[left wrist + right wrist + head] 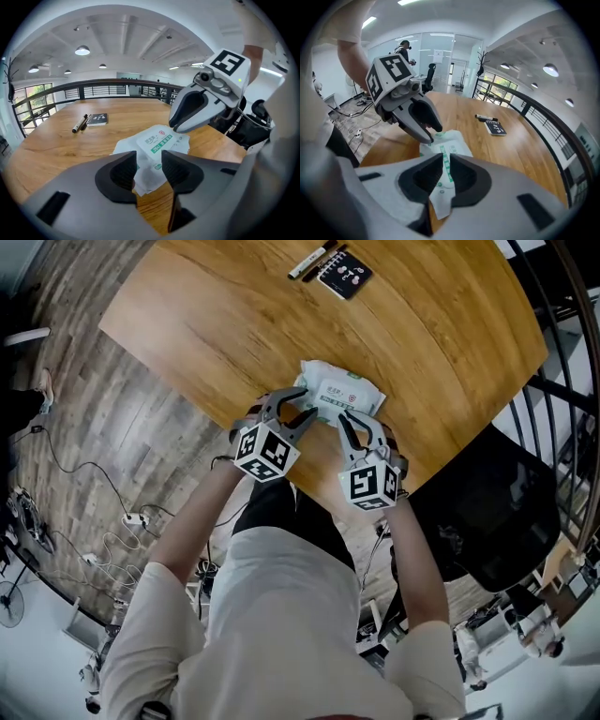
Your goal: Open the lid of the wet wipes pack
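1. Left gripper (150, 169) is hovering with jaws wide apart, holding nothing; right gripper (443, 171) is gaping only narrowly and is also empty.
2. Both are hanging just over the near edge of the wet wipes pack (345, 388), which is lying on the table (234, 315).
3. Lid (157, 140) is looking shut, so the opening is all still to do.
4. Jaws are covering the pack's near edge, and the lid tab is not showing.

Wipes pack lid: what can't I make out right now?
- Which edge of the lid lifts: too small, all views.
- Wet wipes pack near end: behind left claw in left gripper view, right claw in right gripper view.
- Claw contact with pack: unclear in head view.
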Demonstrator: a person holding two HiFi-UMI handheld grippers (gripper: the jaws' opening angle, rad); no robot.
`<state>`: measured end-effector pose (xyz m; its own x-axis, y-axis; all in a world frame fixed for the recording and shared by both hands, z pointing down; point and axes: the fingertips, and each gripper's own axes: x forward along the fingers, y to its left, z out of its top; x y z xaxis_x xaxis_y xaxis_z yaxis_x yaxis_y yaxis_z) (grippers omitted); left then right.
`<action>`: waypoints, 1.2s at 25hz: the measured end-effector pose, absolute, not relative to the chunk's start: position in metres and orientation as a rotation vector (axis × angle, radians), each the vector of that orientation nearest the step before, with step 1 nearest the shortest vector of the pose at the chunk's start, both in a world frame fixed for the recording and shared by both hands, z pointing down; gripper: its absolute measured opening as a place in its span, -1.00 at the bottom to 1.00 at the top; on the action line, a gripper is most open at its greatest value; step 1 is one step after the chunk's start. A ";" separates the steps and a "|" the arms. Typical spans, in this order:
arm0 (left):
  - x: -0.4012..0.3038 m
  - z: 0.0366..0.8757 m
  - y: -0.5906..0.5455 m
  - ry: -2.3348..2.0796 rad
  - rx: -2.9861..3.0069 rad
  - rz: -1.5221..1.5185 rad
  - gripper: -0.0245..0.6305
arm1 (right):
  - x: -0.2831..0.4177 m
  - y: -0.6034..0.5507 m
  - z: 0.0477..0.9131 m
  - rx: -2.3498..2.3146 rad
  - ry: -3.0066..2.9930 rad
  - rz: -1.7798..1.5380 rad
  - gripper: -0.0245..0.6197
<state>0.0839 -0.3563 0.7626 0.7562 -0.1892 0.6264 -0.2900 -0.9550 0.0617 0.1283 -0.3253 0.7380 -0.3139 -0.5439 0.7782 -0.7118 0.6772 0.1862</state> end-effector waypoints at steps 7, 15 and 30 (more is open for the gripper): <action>0.088 0.780 -0.357 -0.333 2.851 0.998 -0.43 | 0.117 -0.328 0.766 0.902 -1.972 0.164 -0.79; 0.091 0.785 -0.356 -0.292 2.886 1.004 -0.43 | 0.117 -0.323 0.783 0.863 -1.936 0.091 -0.78; 0.094 0.788 -0.354 -0.199 2.873 1.115 -0.45 | 0.117 -0.326 0.777 0.806 -1.859 -0.052 -0.73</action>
